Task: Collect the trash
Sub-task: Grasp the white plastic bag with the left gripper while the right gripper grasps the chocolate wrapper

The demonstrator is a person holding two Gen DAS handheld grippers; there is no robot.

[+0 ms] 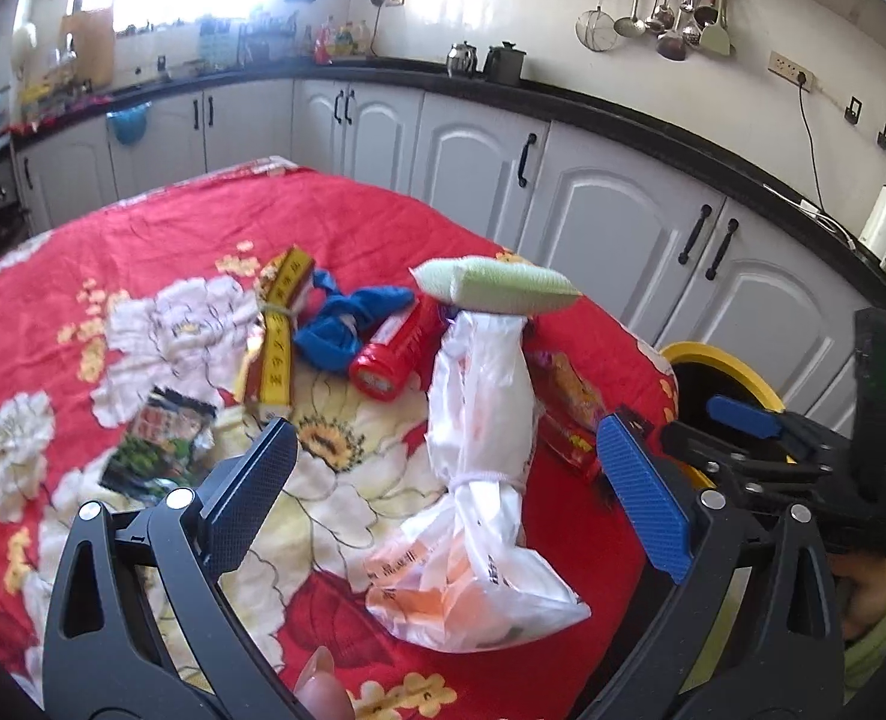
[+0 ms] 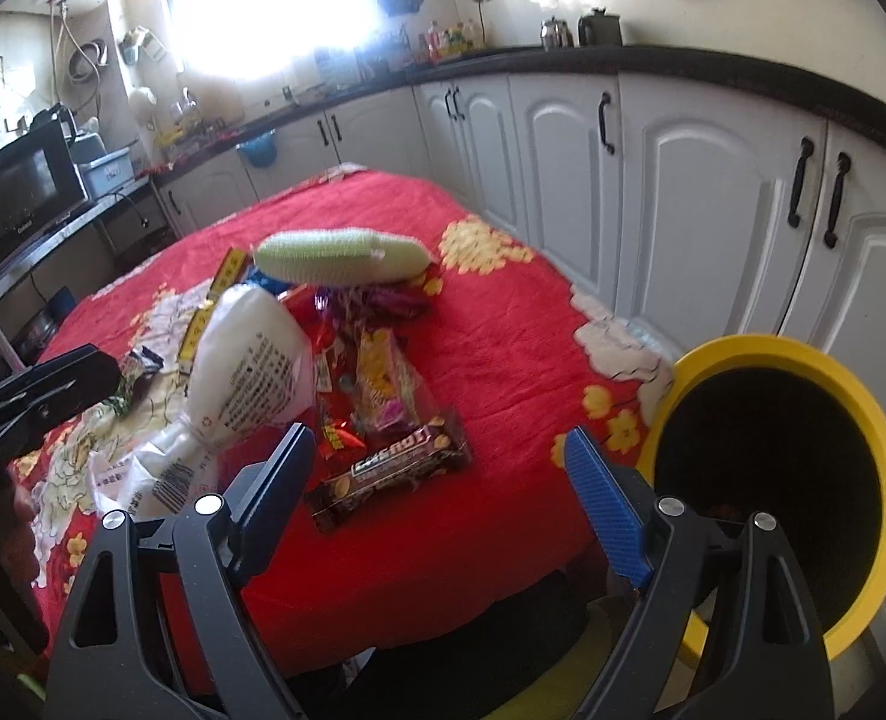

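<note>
Gaping empty, both grippers hover; white bag half hides red wrappers.

Trash lies scattered on the desk: a snack bar nearest the bin, which stands off the desk's edge; a tied plastic bag lies farther from the bin, a sponge behind the bag.

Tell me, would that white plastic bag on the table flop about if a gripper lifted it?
Probably. The white plastic bag looks thin and crinkled, so it would likely sag. It is tied off partway, so the ends may swing. It seems light, perhaps slippery.
</note>
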